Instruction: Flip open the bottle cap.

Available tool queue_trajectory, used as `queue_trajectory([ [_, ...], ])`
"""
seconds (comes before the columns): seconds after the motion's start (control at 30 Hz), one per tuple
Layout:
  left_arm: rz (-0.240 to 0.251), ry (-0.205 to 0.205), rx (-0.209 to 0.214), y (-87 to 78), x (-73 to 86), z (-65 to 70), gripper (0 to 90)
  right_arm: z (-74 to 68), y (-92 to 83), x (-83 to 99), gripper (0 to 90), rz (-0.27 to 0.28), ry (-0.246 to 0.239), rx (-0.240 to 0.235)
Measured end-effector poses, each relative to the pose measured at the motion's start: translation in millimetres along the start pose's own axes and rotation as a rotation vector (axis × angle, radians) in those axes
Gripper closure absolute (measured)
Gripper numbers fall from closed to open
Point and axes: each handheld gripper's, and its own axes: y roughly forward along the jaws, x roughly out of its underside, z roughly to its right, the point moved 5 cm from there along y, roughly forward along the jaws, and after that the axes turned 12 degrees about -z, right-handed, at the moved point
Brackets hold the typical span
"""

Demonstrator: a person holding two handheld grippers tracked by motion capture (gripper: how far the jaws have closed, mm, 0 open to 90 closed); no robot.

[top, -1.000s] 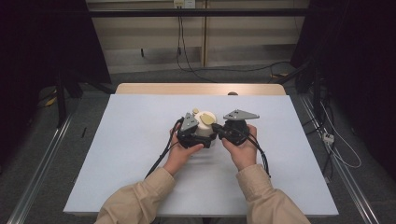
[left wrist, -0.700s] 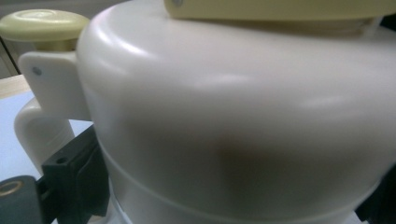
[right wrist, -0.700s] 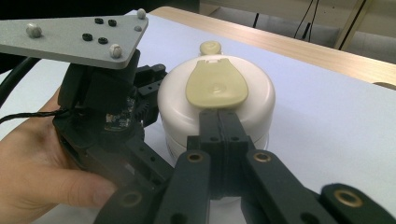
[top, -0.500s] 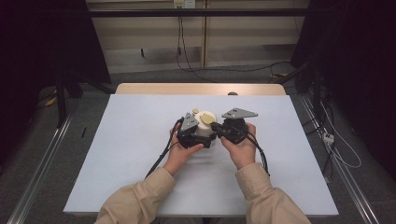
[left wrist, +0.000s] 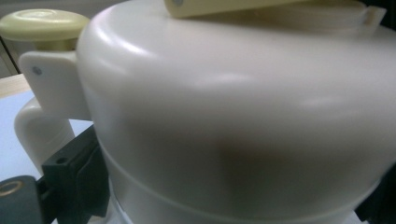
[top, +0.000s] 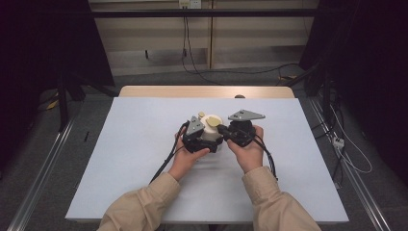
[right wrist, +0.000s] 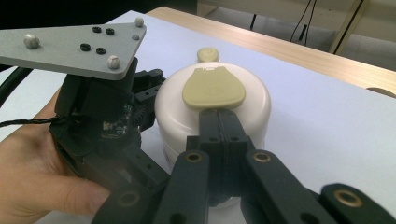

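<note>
A white round container (top: 210, 126) with a pale yellow flap (right wrist: 212, 88) on its lid and a yellow knob (right wrist: 207, 53) at its far side stands mid-table. My left gripper (top: 206, 139) is shut on the container's body; in the left gripper view the container (left wrist: 233, 116) sits between a black pad (left wrist: 74, 172) at the left and the other jaw at the far right edge. My right gripper (right wrist: 218, 116) is shut, jaws pressed together, with its tips against the near edge of the flap. Whether they pinch it I cannot tell.
The pale blue table top (top: 144, 144) has free room all around the container. A wooden edge (top: 207, 91) runs along its far side. Cables (top: 166, 161) trail from both grippers toward the person's sleeves. Metal rails flank the table on the floor.
</note>
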Motion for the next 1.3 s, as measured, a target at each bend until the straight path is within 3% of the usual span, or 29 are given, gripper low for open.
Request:
queue_trajectory([
  [0.67,0.000,-0.008,0.001,-0.1,0.0,-0.7,4.4,-0.4,0.5,-2.3,90.0,-0.007,-0.010,0.010],
  [1.3,-0.003,0.000,-0.006,0.1,0.2,0.9,4.4,-0.8,-3.3,-11.4,90.0,0.025,-0.018,0.024],
])
